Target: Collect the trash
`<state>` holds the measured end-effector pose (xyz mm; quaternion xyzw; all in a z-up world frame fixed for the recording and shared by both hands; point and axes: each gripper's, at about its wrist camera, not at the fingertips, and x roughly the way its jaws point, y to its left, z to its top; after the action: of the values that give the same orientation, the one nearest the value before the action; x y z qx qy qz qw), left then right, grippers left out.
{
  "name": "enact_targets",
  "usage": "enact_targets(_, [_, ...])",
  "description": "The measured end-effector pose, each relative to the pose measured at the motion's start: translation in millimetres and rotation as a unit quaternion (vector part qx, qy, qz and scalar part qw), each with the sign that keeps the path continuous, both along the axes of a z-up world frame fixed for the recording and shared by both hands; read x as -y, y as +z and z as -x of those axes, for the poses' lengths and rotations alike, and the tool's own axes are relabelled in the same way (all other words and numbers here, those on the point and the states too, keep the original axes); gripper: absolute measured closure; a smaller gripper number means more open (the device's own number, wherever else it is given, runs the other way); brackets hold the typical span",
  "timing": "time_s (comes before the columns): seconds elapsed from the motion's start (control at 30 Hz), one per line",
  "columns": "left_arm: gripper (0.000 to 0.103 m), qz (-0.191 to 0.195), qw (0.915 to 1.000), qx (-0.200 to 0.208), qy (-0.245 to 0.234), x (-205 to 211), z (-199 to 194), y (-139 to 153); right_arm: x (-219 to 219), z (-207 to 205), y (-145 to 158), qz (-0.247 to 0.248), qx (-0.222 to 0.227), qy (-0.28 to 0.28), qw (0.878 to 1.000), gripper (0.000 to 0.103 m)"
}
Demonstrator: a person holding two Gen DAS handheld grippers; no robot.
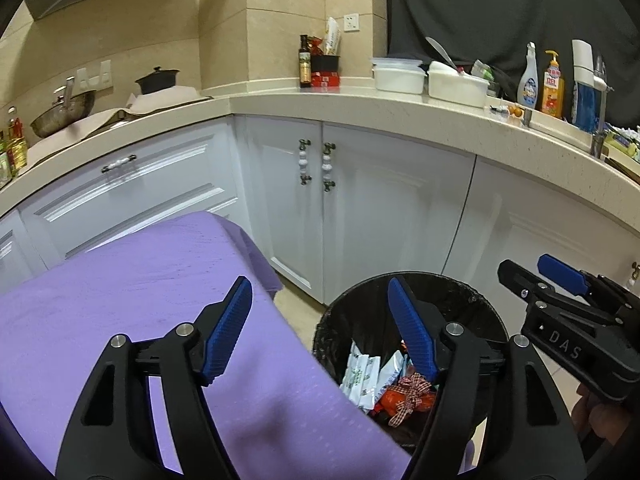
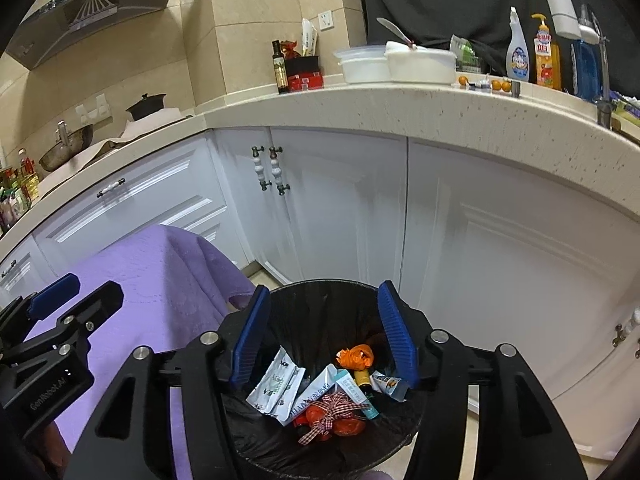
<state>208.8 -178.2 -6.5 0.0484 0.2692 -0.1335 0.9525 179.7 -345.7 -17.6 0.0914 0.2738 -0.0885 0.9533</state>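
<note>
A black bin (image 2: 320,320) with a black liner stands on the floor beside a purple-covered table (image 1: 120,300). Inside the bin lie white wrappers (image 2: 276,388), an orange bundle tied with a checked ribbon (image 2: 332,412), a crumpled orange scrap (image 2: 356,356) and a small tube (image 2: 388,384). My right gripper (image 2: 324,290) hovers over the bin, open, with nothing between its blue pads. My left gripper (image 1: 318,286) is open and empty above the table's edge and the bin's (image 1: 460,284) left side. Each gripper shows in the other's view: the right gripper (image 1: 524,266), the left gripper (image 2: 96,284).
White cabinet doors (image 1: 360,208) stand close behind the bin under a speckled counter (image 1: 400,108). On the counter are white tubs (image 1: 400,76), a spray bottle (image 1: 528,80), a soap bottle (image 1: 554,84) and a dark bottle (image 1: 305,62). A wok (image 1: 60,112) sits far left.
</note>
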Motion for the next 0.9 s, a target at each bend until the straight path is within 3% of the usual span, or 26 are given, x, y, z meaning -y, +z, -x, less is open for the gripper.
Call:
enact_targets(0.4, [0.023, 0.016, 0.9993, 0.017, 0.029, -42, 38, 16, -26, 29, 20, 0.019, 0.022, 0.018, 0.999, 0.04])
enact_targets(0.9, [0.022, 0.01, 0.9992, 0.023, 0.032, -52, 59, 23, -38, 45, 29, 0.033, 0.031, 0.018, 0.999, 0.036])
